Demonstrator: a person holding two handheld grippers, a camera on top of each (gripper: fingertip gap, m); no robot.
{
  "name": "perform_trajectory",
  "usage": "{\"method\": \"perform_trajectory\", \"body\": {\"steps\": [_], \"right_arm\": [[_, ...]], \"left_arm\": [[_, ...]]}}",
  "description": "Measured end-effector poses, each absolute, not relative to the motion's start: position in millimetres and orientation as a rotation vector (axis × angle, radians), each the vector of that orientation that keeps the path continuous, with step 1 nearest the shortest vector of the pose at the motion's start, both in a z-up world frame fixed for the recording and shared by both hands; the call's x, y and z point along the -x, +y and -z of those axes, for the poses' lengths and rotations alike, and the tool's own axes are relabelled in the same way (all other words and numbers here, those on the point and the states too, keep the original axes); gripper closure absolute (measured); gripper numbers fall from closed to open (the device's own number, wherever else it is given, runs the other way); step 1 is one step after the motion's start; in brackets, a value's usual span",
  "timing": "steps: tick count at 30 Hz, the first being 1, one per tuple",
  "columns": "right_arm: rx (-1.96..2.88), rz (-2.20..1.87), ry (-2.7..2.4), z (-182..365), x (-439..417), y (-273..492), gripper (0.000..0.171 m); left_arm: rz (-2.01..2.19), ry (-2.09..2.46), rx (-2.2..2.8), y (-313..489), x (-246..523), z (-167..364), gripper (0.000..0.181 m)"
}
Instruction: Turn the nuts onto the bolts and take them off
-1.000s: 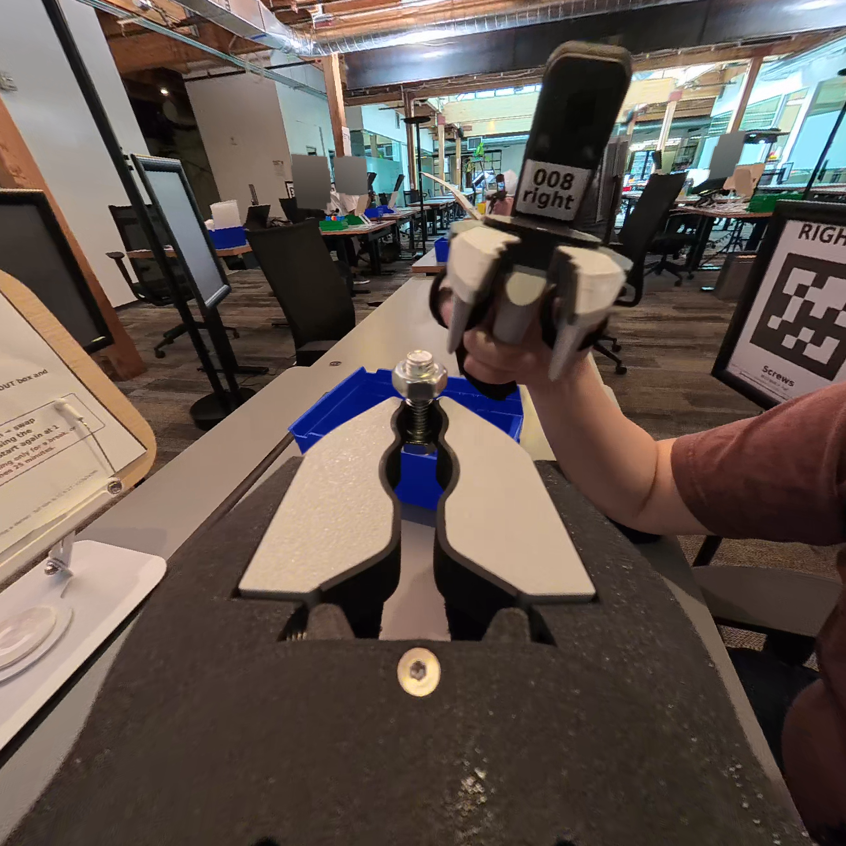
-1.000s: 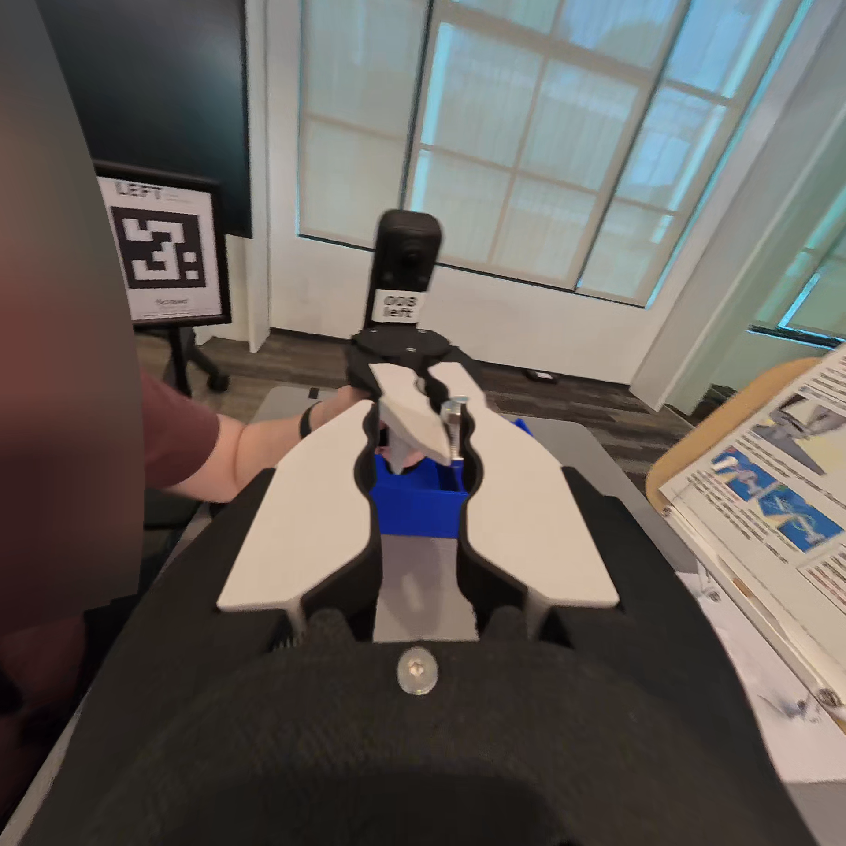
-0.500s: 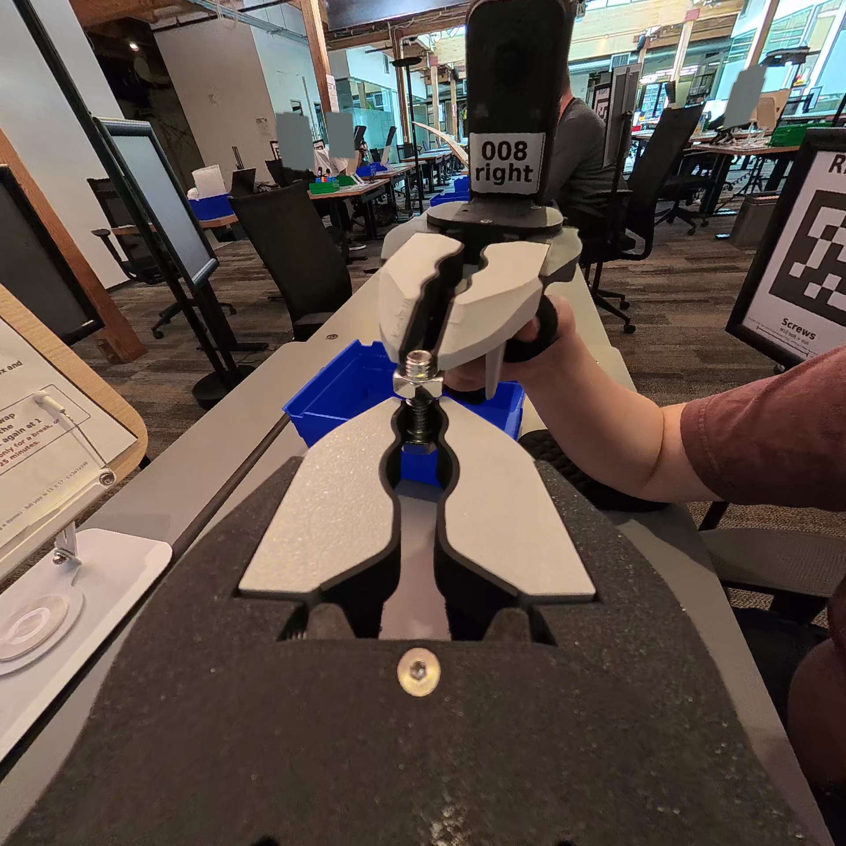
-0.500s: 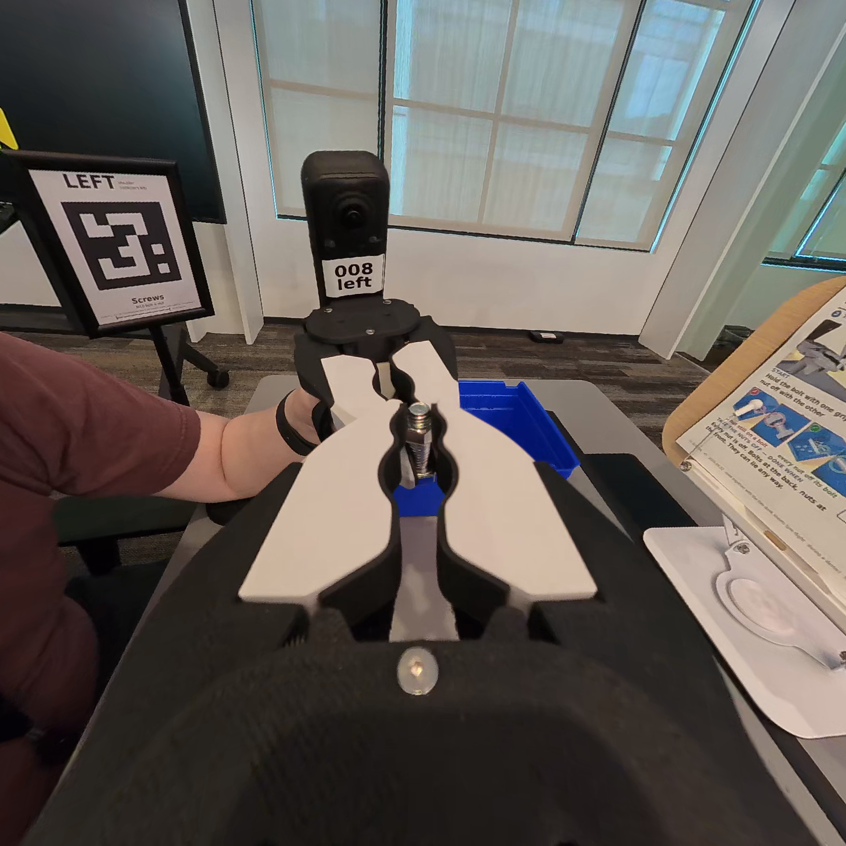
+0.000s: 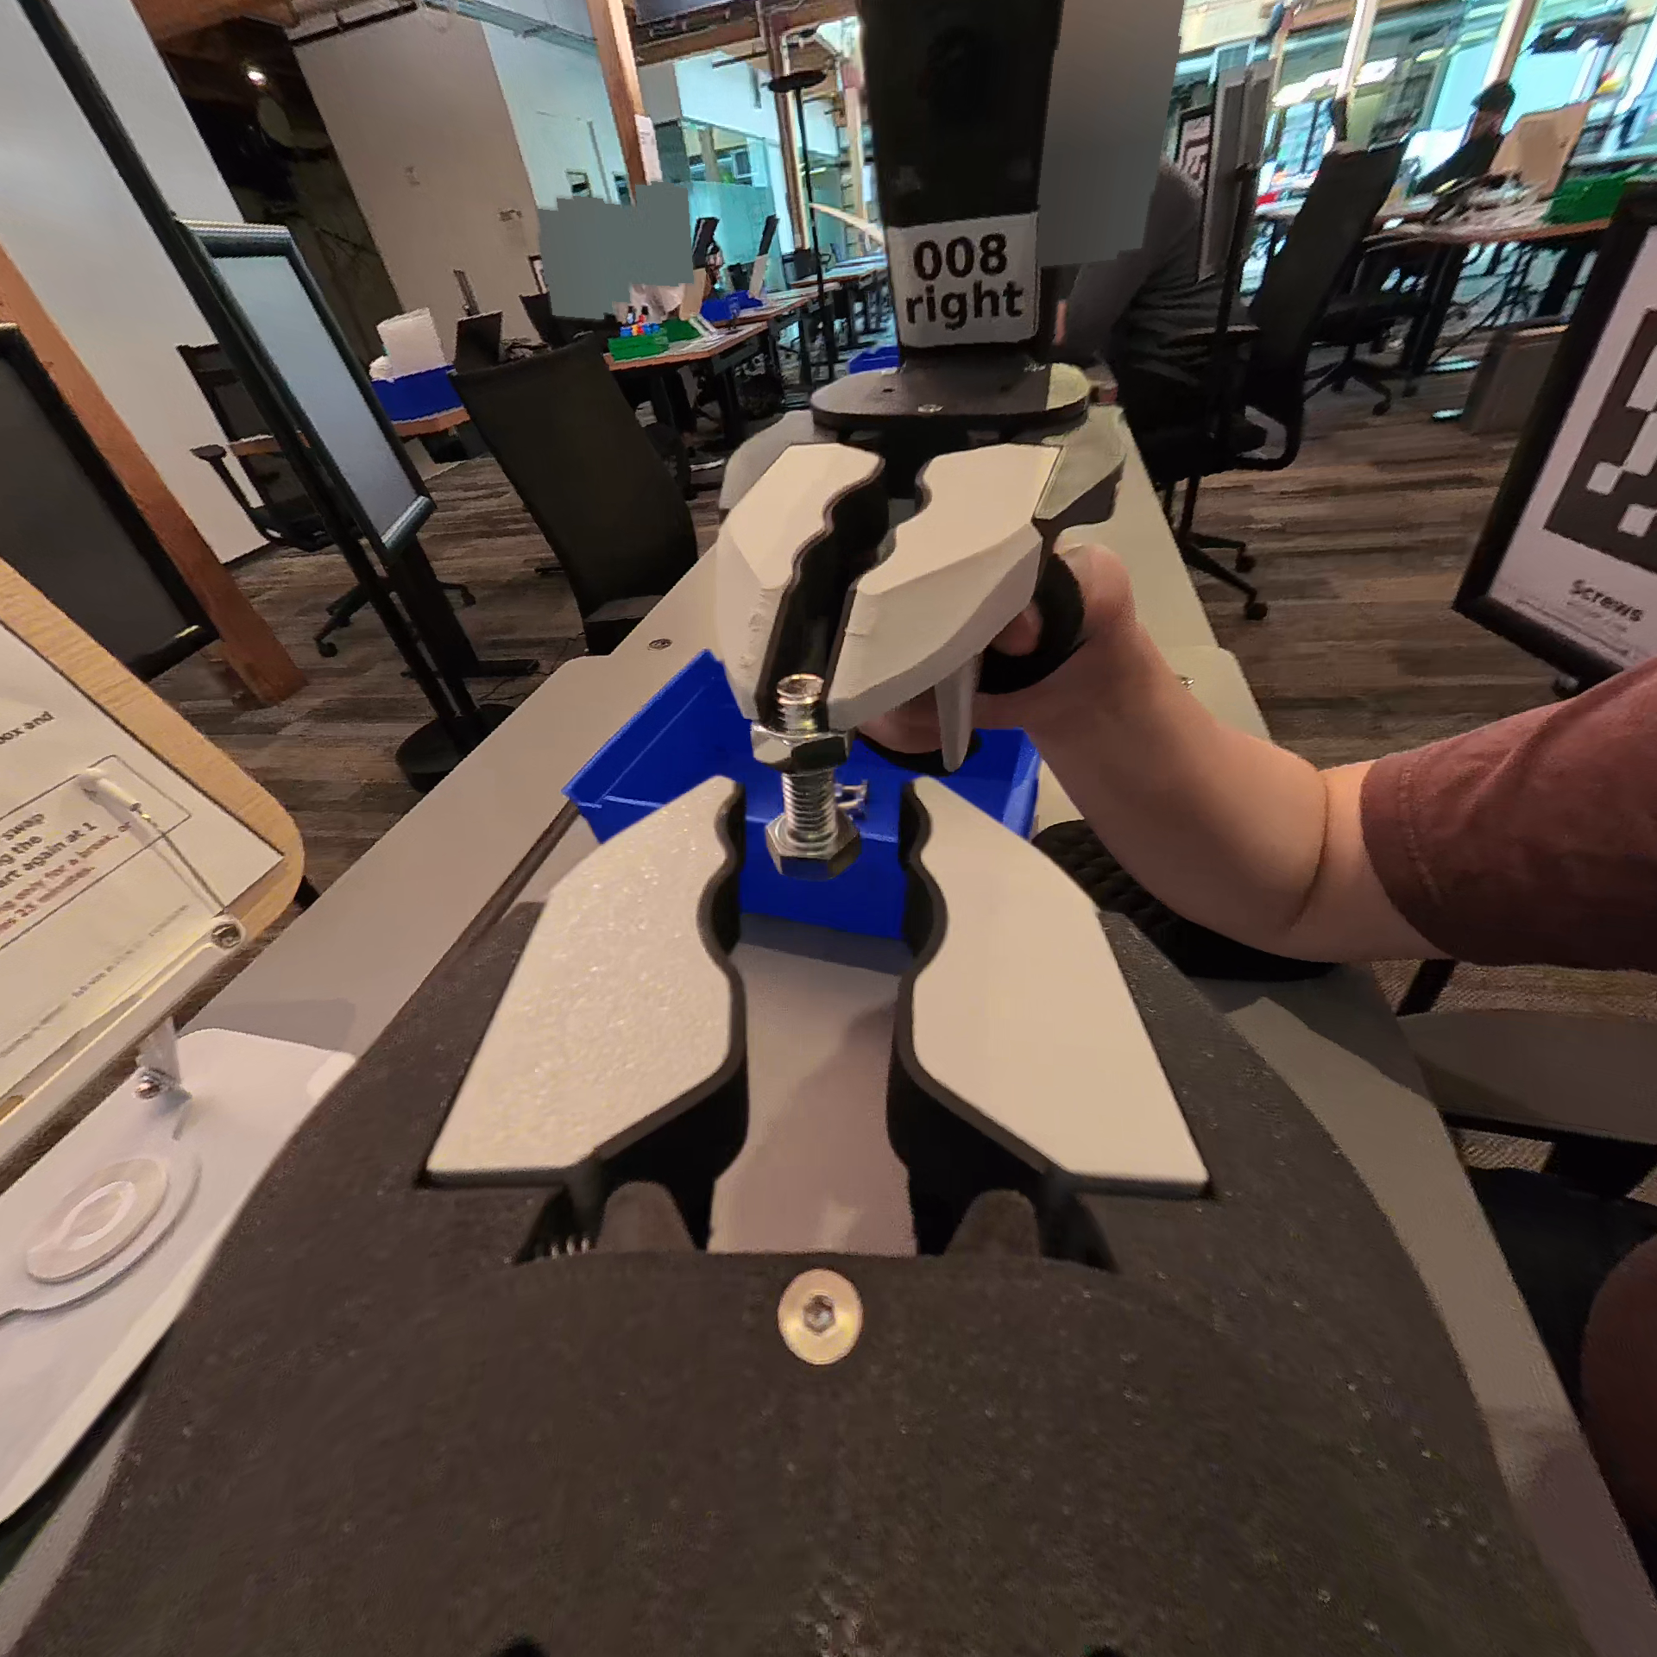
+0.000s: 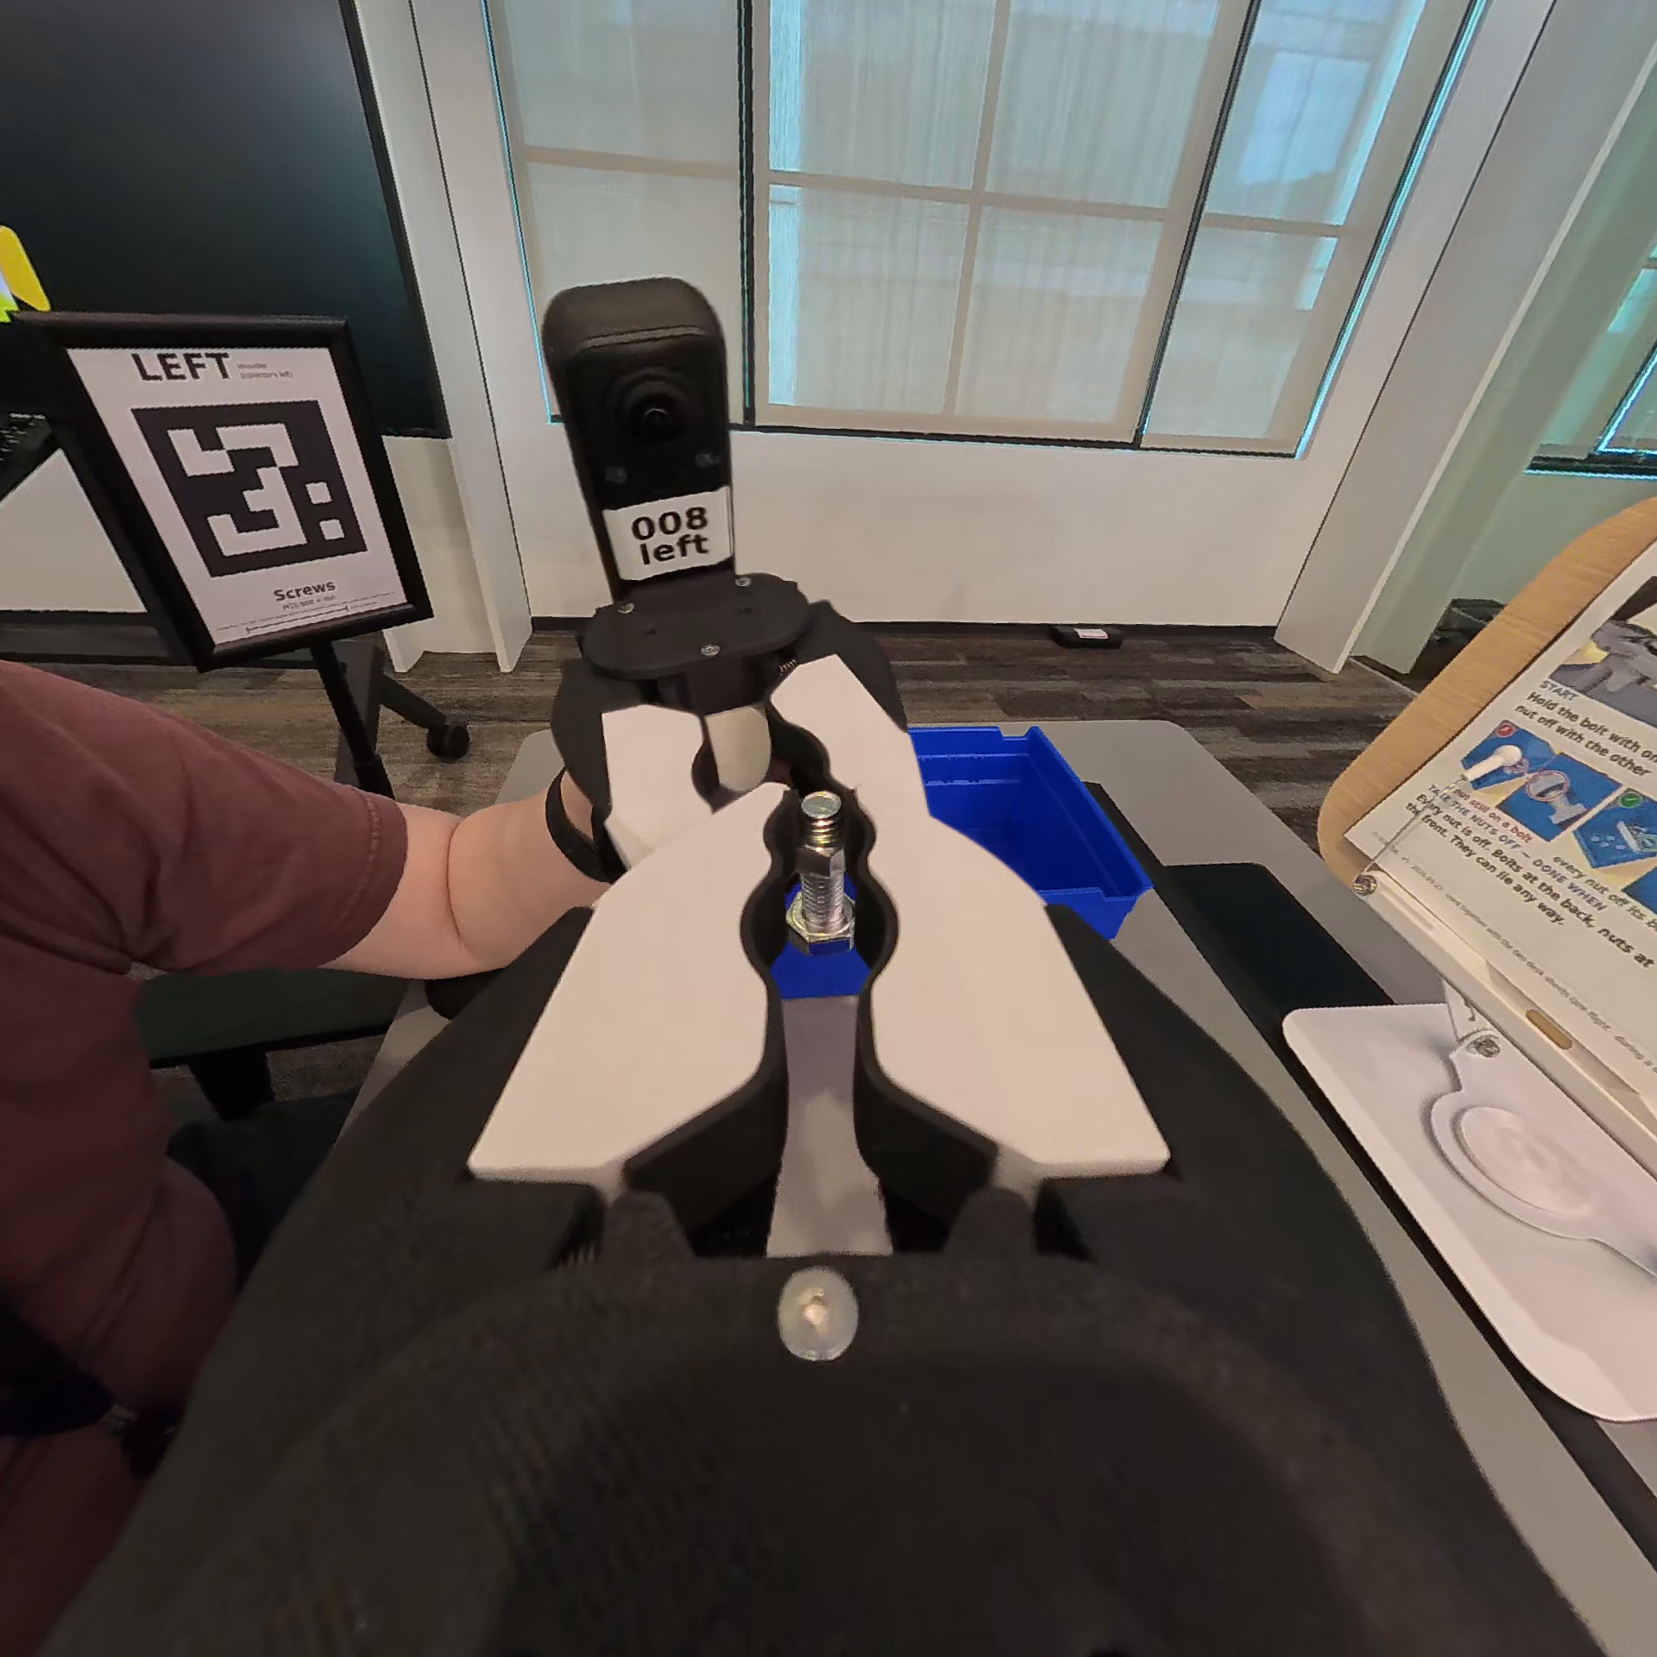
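A silver bolt (image 5: pixel 807 807) stands upright, hex head down, with a nut (image 5: pixel 798 744) high on its thread. My right gripper (image 6: pixel 811 807) is shut on the nut (image 6: pixel 820 865) and holds the bolt (image 6: pixel 819 910) over the grey table. In the left wrist view the right gripper (image 5: pixel 801 708) comes down from above. My left gripper (image 5: pixel 820 798) is open. Its fingers (image 5: pixel 628 968) stand on either side of the bolt head without touching it. It faces me in the right wrist view (image 6: pixel 744 789).
A blue bin (image 5: pixel 646 762) sits on the grey table (image 5: pixel 430 861) behind the bolt, also in the right wrist view (image 6: pixel 1013 807). An instruction stand (image 6: pixel 1524 807) is at one side and a framed marker sign (image 6: pixel 242 484) at the other. Office chairs and desks stand beyond. My two grippers' fingertips are within a few centimetres of each other.
My left gripper, shut on the bolt shank before, has opened. My right gripper swung down from tilted above, closed on the nut and now carries the bolt.
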State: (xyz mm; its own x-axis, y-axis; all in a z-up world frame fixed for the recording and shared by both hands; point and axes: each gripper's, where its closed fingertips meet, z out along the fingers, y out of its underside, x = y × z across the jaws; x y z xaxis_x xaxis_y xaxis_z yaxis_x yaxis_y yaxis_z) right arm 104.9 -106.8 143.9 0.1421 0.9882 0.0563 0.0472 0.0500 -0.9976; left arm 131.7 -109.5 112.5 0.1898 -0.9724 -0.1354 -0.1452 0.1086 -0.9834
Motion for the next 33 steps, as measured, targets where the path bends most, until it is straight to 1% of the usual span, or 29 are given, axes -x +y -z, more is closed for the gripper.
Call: {"method": "perform_trajectory", "body": {"steps": [3,5,12,21,23,26,31,33], "right_arm": [[1.265,-1.044,-1.162,-143.4,-105.7,-105.8,0.162],[1.263,-1.038,-1.168,-143.0,-105.9,-106.2,0.162],[1.249,-1.050,-1.167,-145.6,-106.6,-108.6,0.162],[1.231,-1.039,-1.180,-145.3,-106.2,-109.8,0.160],[1.206,-1.036,-1.183,-148.4,-107.7,-112.2,0.143],[1.166,-1.064,-1.158,-155.1,-112.3,-112.8,0.125],[1.202,-1.136,-1.194,-146.3,-106.5,-114.9,0.119],[1.225,-1.111,-1.238,-140.3,-105.1,-117.4,0.121]], "left_arm": [[0.851,1.228,1.331,-106.2,-133.6,-105.7,0.142],[0.856,1.252,1.348,-107.4,-136.2,-100.3,0.142],[0.881,1.231,1.324,-107.5,-137.3,-103.1,0.160],[0.863,1.225,1.324,-105.5,-137.4,-102.7,0.161],[0.881,1.218,1.326,-106.1,-136.7,-104.3,0.161],[0.908,1.204,1.328,-106.1,-134.3,-107.4,0.161],[0.898,1.191,1.340,-103.1,-131.5,-108.2,0.161],[0.888,1.180,1.353,-100.5,-130.0,-108.0,0.161]]}}
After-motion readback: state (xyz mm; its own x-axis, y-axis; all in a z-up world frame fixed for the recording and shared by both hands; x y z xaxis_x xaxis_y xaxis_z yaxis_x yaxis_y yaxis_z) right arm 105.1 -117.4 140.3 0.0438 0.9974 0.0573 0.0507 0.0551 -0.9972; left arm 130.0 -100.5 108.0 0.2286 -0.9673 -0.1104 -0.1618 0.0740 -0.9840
